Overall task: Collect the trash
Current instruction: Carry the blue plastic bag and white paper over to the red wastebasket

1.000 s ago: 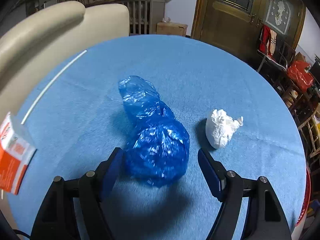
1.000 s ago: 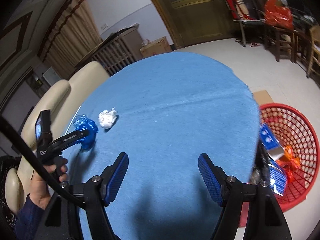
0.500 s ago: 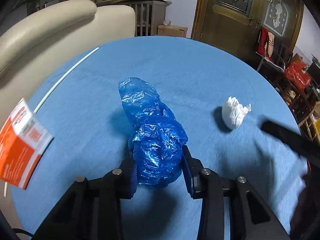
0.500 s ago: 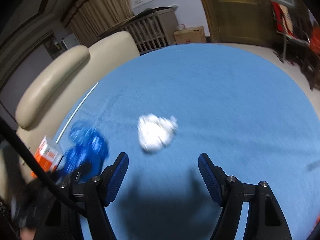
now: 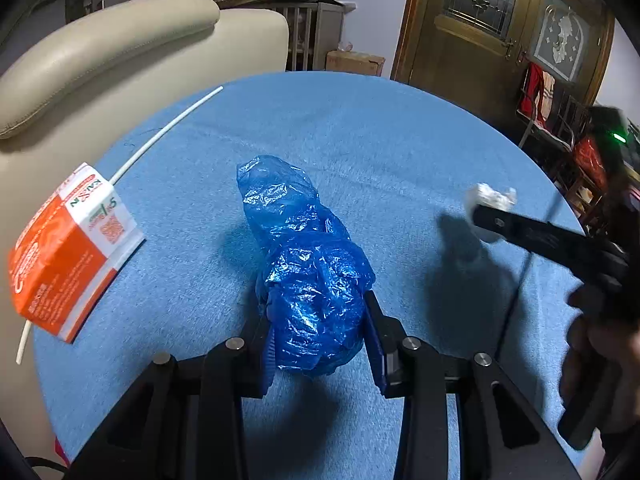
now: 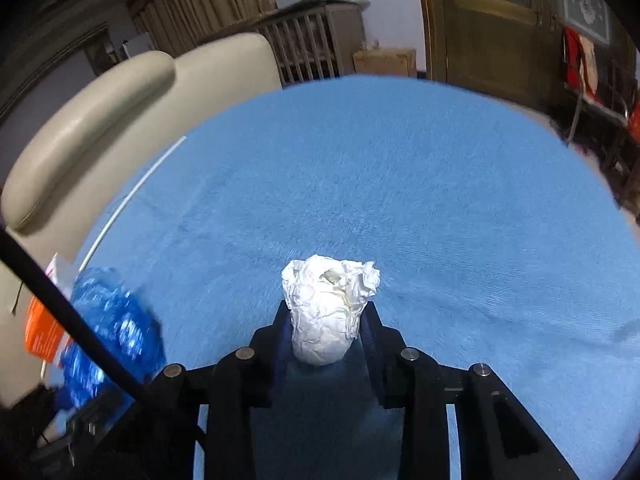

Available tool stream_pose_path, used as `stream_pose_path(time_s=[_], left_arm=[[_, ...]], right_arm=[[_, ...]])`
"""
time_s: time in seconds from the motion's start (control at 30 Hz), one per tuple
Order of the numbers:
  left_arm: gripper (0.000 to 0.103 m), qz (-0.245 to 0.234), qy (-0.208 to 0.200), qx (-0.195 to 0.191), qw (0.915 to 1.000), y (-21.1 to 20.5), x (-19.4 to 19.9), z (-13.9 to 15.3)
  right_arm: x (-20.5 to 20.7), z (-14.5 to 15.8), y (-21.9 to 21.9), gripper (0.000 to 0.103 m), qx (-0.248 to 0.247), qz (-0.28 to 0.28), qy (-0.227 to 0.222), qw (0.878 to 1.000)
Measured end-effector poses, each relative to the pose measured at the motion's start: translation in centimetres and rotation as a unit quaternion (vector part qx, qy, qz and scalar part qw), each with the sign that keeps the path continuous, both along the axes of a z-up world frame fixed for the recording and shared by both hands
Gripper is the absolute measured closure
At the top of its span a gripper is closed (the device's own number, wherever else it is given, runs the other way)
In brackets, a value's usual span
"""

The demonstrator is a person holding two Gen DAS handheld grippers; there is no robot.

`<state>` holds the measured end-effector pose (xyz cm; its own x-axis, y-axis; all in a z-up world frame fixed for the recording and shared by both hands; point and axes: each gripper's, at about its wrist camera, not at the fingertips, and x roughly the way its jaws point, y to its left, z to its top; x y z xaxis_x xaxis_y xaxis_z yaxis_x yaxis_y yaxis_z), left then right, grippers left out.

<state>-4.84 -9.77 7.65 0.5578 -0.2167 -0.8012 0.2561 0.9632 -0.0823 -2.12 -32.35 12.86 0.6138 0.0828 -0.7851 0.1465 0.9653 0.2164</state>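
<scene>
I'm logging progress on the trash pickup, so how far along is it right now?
Nothing visible shows any trash binned yet. In hand: the left gripper is shut on the blue plastic bag, and the right gripper is shut on the crumpled white paper. Left on the blue table: the orange carton and the thin white stick at the edge.

**Around the desk**

A round desk (image 5: 400, 152) under blue cloth stands against a cream leather sofa (image 5: 120, 52). Behind it are a wooden door (image 5: 480, 40) with patterned glass, a cardboard box (image 5: 354, 63) and a slatted cabinet (image 6: 316, 48).
</scene>
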Motion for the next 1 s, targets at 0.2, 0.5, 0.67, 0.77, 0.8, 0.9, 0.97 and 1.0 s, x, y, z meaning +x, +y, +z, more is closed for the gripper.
stream_pose_path(time_s=[0.2, 0.5, 0.67, 0.77, 0.8, 0.9, 0.97, 1.0], left_arm=[[0.064, -0.010, -0.007, 0.004, 0.9999, -1.2, -1.7, 1.0], [0.064, -0.033, -0.009, 0.012, 0.9993, -3.4, -5.4, 1.6], [0.064, -0.050, -0.014, 0.016, 0.9985, -4.7, -7.7, 1.9], [0.064, -0.060, -0.019, 0.018, 0.9979, -5.4, -9.1, 2.3], [0.064, -0.063, -0.020, 0.019, 0.9976, -5.6, -9.4, 2.4], [0.064, -0.071, -0.025, 0.020, 0.9969, -6.2, -10.3, 2.8], [0.064, -0.077, -0.028, 0.022, 0.9964, -6.5, -10.8, 2.9], [0.064, -0.079, -0.029, 0.022, 0.9962, -6.8, -11.1, 3.1]], right_arm=[[-6.8, 1.6, -0.8, 0.068, 0.020, -0.001, -0.021, 1.000], [-16.2, 1.6, -1.9, 0.068, 0.056, -0.030, -0.038, 0.997], [-19.5, 2.0, -2.3, 0.068, 0.074, -0.048, -0.050, 0.995], [-20.9, 2.2, -2.7, 0.068, 0.080, -0.057, -0.057, 0.994], [-21.4, 2.3, -2.9, 0.068, 0.082, -0.061, -0.059, 0.993], [-23.1, 2.4, -3.3, 0.068, 0.087, -0.070, -0.067, 0.992], [-23.8, 2.5, -3.5, 0.068, 0.089, -0.075, -0.071, 0.991], [-24.0, 2.6, -3.7, 0.068, 0.090, -0.077, -0.074, 0.990]])
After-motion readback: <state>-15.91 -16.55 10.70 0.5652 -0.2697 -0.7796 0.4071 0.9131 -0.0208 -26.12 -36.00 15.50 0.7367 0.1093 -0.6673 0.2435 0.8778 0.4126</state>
